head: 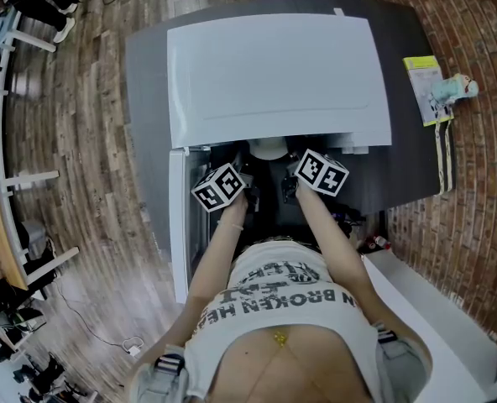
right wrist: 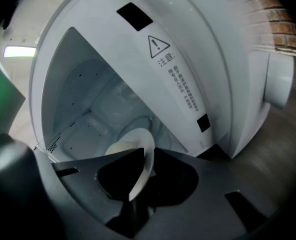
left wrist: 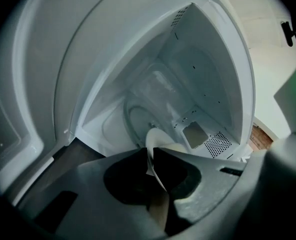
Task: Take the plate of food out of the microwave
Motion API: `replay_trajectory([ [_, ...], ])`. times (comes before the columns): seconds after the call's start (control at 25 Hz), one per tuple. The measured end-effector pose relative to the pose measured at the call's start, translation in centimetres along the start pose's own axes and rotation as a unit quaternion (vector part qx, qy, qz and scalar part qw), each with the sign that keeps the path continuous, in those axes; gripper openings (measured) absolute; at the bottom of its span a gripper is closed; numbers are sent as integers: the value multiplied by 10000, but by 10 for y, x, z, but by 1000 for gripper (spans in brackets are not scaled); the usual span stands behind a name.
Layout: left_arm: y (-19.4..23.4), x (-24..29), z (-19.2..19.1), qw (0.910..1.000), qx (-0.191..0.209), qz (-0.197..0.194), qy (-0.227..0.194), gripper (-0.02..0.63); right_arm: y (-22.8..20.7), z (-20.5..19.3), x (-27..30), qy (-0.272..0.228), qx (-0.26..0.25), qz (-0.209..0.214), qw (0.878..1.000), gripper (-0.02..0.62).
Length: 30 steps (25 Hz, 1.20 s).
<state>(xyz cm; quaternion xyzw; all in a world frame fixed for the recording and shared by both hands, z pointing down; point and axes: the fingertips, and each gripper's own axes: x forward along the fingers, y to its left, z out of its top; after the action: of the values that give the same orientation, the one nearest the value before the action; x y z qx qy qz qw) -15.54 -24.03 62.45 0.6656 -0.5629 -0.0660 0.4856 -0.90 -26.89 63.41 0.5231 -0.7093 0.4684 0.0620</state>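
Note:
A white microwave (head: 274,65) stands on a grey table with its door (head: 178,225) swung open to the left. A white plate (head: 269,149) sits at the cavity mouth, held by both grippers. My left gripper (head: 251,179) is shut on the plate's left rim; in the left gripper view that thin rim (left wrist: 155,156) runs between the dark jaws (left wrist: 149,153). My right gripper (head: 289,180) is shut on the right rim (right wrist: 140,159), pinched at the jaw tips (right wrist: 148,153). Behind the plate are the glass turntable (left wrist: 138,116) and the white cavity walls (right wrist: 83,99). Food on the plate is not clearly visible.
The grey table (head: 148,99) stands against a brick wall (head: 475,191). A yellow-green packet and a small figure (head: 437,91) lie at its right end. Chairs and clutter (head: 13,225) stand on the wooden floor to the left. A white ledge (head: 433,309) runs lower right.

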Motion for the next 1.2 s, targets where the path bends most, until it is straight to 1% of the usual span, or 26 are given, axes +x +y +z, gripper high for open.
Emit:
replay_trajectory([
  [0.24, -1, -8, 0, 9999, 122, -3, -37, 44, 7, -2, -8, 4, -65, 34, 10000, 64],
  [0.44, -1, -19, -4, 9998, 166, 112, -3, 44, 8, -6, -15, 24, -117, 95, 9999, 64],
  [0.68, -3, -32, -11, 9996, 180, 173, -107, 44, 9, -13, -24, 64, -157, 212, 9996, 64],
  [0.96, -5, -47, -21, 9994, 100, 274, -209, 44, 10, -18, -35, 143, -228, 298, 9992, 64],
  [1.2, -18, -53, -27, 9989, 109, 288, -349, 44, 8, -16, -46, 163, -279, 441, 9985, 64],
])
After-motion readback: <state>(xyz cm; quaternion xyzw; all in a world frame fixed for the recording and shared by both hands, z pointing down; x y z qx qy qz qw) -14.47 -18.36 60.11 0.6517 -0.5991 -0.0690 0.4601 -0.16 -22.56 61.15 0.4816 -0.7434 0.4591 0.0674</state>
